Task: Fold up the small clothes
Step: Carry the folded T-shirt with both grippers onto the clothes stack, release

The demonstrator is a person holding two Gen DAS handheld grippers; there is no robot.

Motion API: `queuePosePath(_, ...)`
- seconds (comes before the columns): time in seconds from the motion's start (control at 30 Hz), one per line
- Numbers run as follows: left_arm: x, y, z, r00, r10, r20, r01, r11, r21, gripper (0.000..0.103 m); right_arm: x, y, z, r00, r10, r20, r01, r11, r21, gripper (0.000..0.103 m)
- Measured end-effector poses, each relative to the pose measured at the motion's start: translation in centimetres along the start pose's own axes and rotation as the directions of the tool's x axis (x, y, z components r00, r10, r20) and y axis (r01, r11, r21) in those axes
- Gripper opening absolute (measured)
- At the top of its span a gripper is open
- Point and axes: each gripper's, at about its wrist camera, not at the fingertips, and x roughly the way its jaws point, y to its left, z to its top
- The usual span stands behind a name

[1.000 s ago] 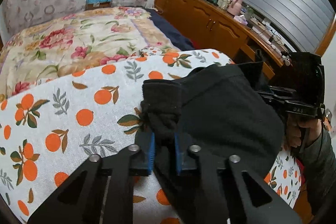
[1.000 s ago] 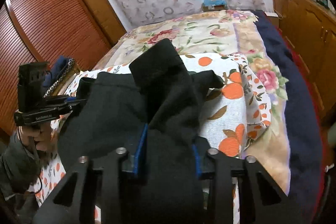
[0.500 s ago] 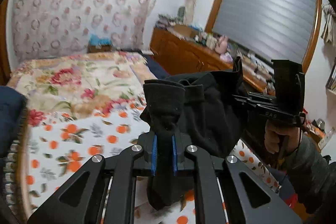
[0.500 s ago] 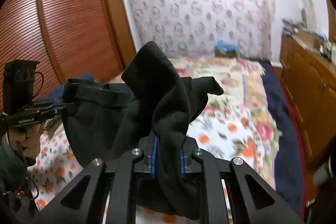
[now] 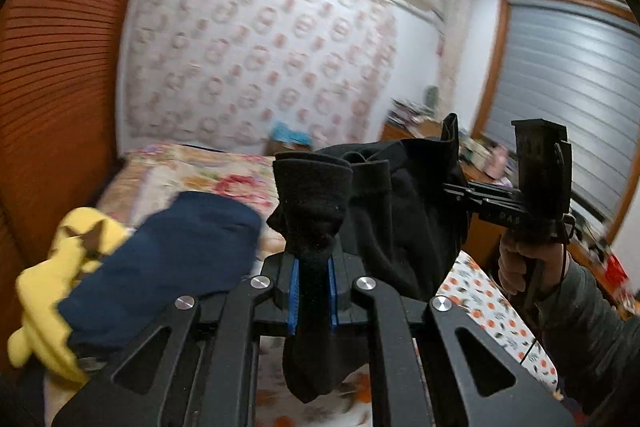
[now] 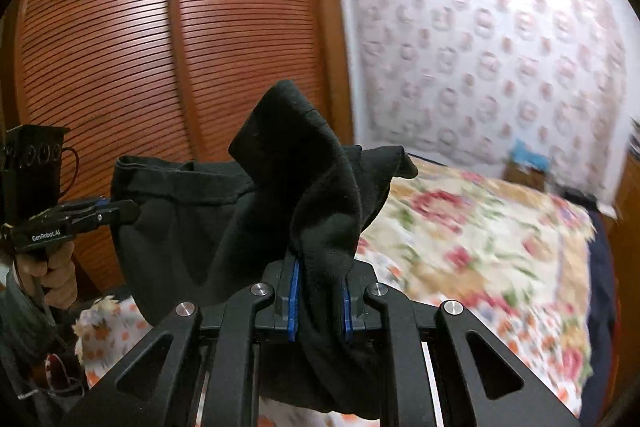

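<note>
The left gripper [image 5: 313,291] has its jaws clamped on one bunched corner of the black garment [image 5: 400,219]. The right gripper [image 6: 320,301] has its jaws clamped on the opposite corner. The garment hangs stretched between the two sets of jaws, above the orange-print cloth [image 5: 492,311] on the bed [image 6: 480,247]. A navy garment [image 5: 168,259] and a yellow garment [image 5: 48,291] lie left of the left jaws.

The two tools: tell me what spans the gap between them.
Only the black fabric garment, hanging slack from the left tool to the right tool, each shut on it; the right wrist view shows this best.
</note>
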Motion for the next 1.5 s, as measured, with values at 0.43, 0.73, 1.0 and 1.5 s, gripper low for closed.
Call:
queuePosePath(0.43, -0.7, 11.7, -4.1, 0.981, 0.193, -0.03, -0.195, 0.962, -0.193, 0.012, 19.0, 1.2, 7.5, 0.982, 0.105, -0.159, -0.132, 0.976, -0.171, 0.014)
queuePosePath(0.73, 0.5, 14.4, -6.0, 0.962, 0.253, -0.101, -0.269, 0.941, -0.204, 0.012, 25.7, -0.1, 8.8, 0.977, 0.043, -0.21, -0.072, 0.989, -0.128, 0.035)
queuePosePath(1.0, 0.5, 14.4, -5.9, 0.948, 0.296, -0.116, -0.313, 0.933, -0.176, 0.027, 19.2, 1.7, 8.5, 0.996, 0.006, -0.088, -0.016, 0.993, -0.118, 0.058)
queuePosePath(1.5, -2.2, 12.5, -5.2, 0.913, 0.404, -0.05, -0.407, 0.911, -0.061, 0.103, 24.7, 3.7, 5.4, 0.981, 0.013, -0.191, -0.028, 0.997, -0.077, 0.065)
